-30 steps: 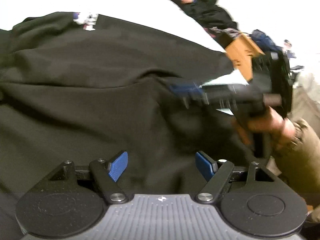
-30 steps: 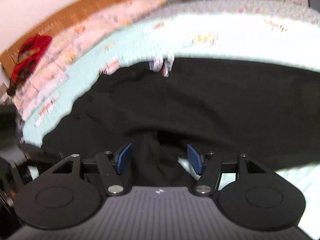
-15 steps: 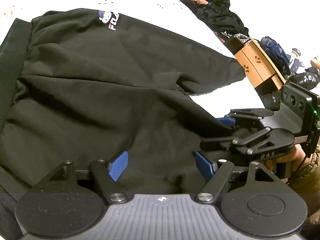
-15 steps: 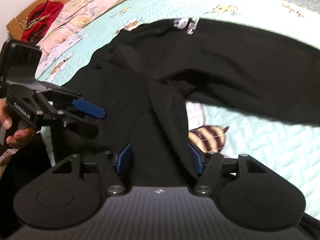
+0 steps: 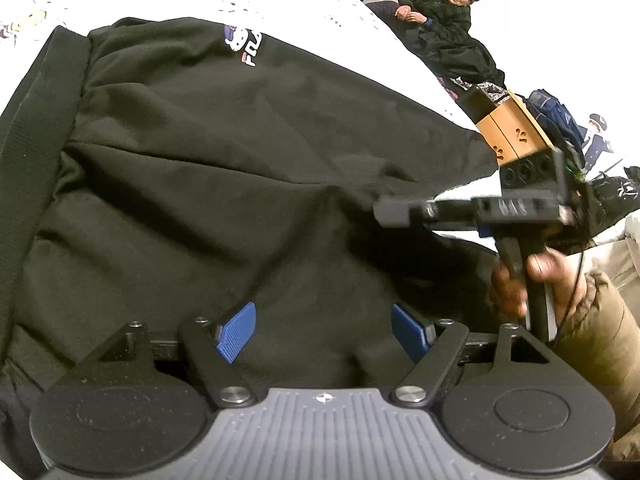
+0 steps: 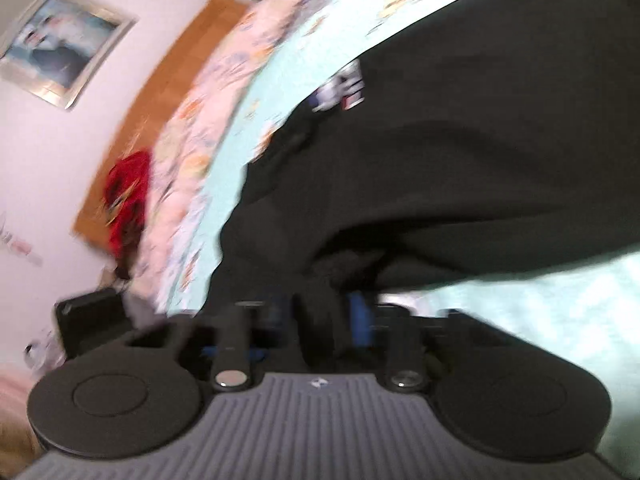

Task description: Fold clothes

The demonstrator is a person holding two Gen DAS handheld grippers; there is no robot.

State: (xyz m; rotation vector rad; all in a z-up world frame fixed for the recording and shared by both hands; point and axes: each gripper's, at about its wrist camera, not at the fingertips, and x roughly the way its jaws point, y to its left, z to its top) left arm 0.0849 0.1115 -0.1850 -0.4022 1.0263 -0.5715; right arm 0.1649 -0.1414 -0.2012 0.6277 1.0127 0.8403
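Right gripper (image 6: 320, 316) is closing on a fold of the black top (image 5: 224, 168); left gripper (image 5: 324, 330) hangs open. A thin pinch could slip free.

We see a bed (image 6: 540, 300) covered by a pale mint quilted bedspread (image 6: 304, 44) printed with small cartoon figures. A black sweatshirt (image 5: 224, 152) lies spread directly on it, rumpled into soft folds, with a small white and pink logo (image 5: 244, 42) near its far edge. Along the bed's far side lies a pink floral pillow (image 6: 224, 92), with something red (image 6: 126, 196) bunched beside it against the wooden headboard (image 6: 160, 92).
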